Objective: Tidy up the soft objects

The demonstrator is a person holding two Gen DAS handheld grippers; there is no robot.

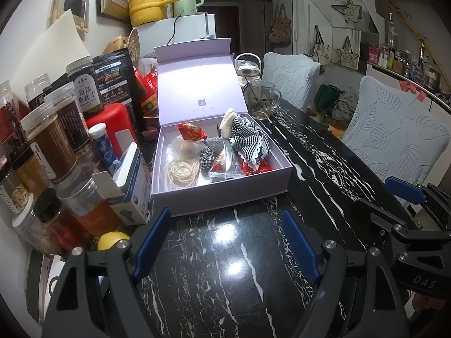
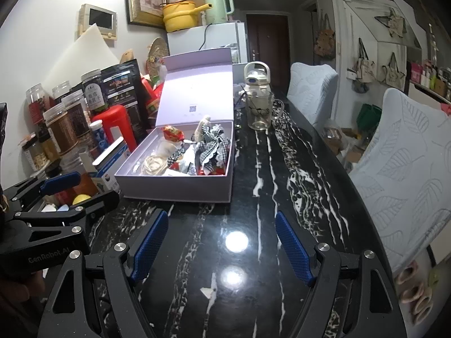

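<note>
An open white box [image 1: 225, 191] with its lid up stands on the black marble table [image 1: 225, 267]. It holds a black-and-white checked cloth [image 1: 248, 140], a checked scrunchie [image 1: 207, 159], a cream coil [image 1: 183, 171], a red packet [image 1: 191, 133] and a fluffy cream piece [image 1: 227, 122]. The box also shows in the right wrist view [image 2: 180, 186], with the checked cloth [image 2: 211, 148]. My left gripper [image 1: 228, 245] is open and empty, in front of the box. My right gripper [image 2: 222, 245] is open and empty, in front of the box's right end.
Jars [image 1: 50, 140], a red bottle [image 1: 112, 129], dark bags and a small blue-white carton [image 1: 132, 186] crowd the table's left. A glass mug [image 1: 262, 101] and a white bottle [image 2: 258, 80] stand behind the box. Two covered chairs [image 1: 394, 129] line the right edge.
</note>
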